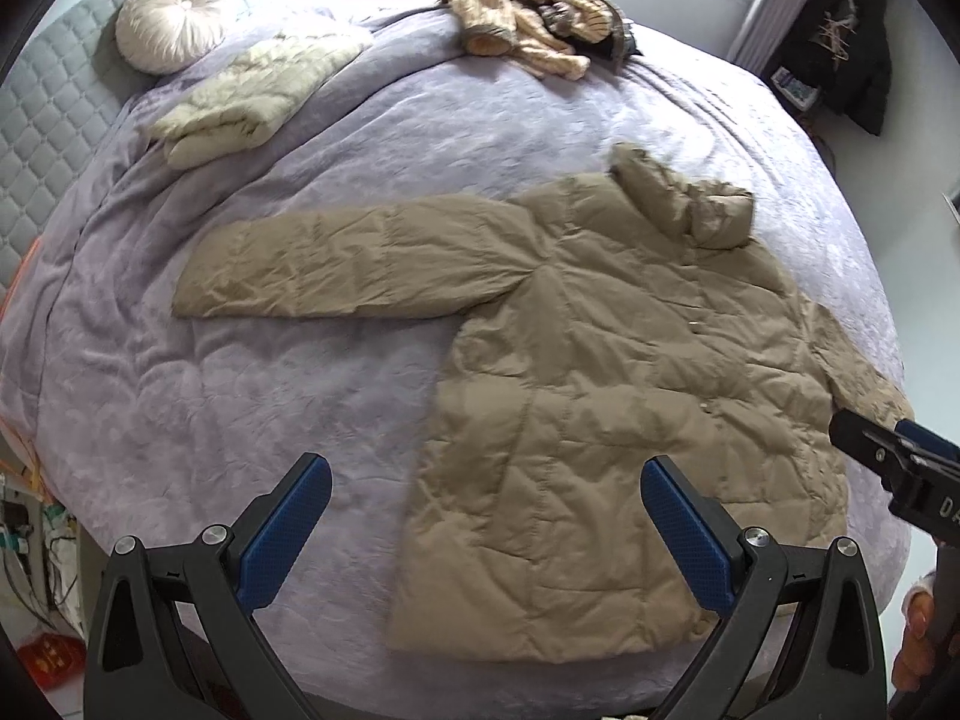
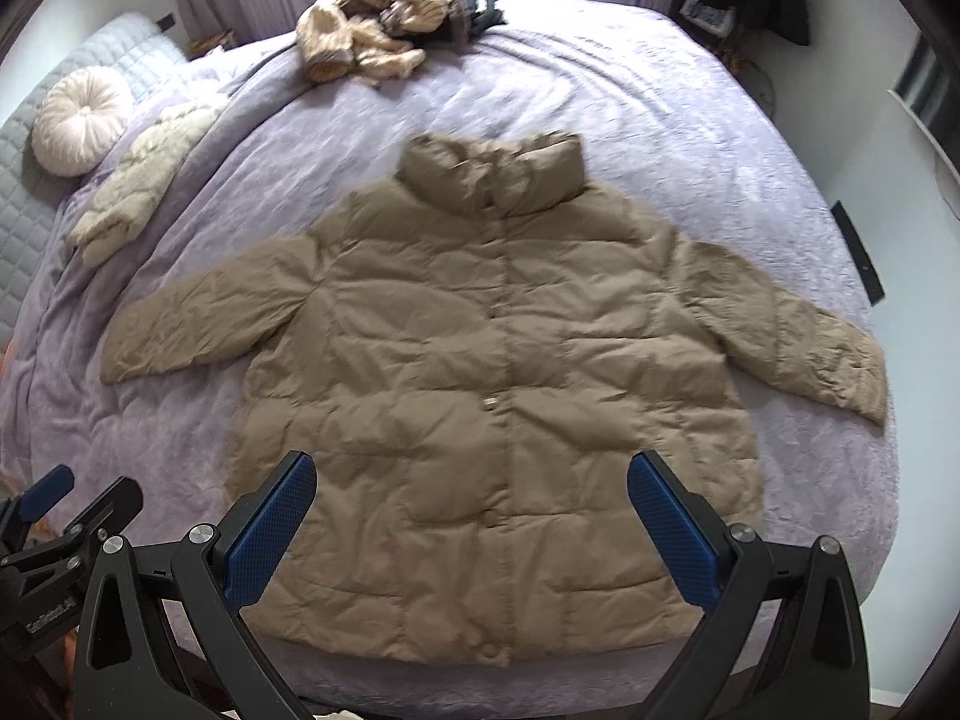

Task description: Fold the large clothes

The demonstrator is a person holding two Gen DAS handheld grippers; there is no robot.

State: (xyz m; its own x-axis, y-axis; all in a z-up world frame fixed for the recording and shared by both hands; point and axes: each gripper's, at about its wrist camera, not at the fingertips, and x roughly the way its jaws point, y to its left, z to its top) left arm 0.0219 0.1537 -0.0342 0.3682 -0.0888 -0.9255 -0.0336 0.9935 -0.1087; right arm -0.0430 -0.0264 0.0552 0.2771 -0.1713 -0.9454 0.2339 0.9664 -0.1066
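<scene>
A tan quilted puffer jacket point(image 2: 492, 372) lies flat, front up and buttoned, on the lilac bedspread point(image 2: 690, 120), both sleeves spread out to the sides and collar pointing away. In the left wrist view the jacket point(image 1: 600, 372) fills the right half, its left sleeve stretching toward the headboard. My left gripper point(image 1: 486, 480) hovers open over the hem's left corner, nothing between its blue pads. My right gripper point(image 2: 471, 480) hangs open above the middle of the hem, also holding nothing. The right gripper's body point(image 1: 900, 462) shows at the right edge of the left view.
A folded cream garment point(image 1: 252, 90) and a round white cushion point(image 1: 174, 15) lie by the grey quilted headboard point(image 1: 36, 138). A heap of striped beige clothes point(image 1: 534, 6) sits at the bed's far edge. Dark clothing hangs on the wall point(image 1: 852, 42). Cables and boxes point(image 1: 36, 540) lie on the floor at left.
</scene>
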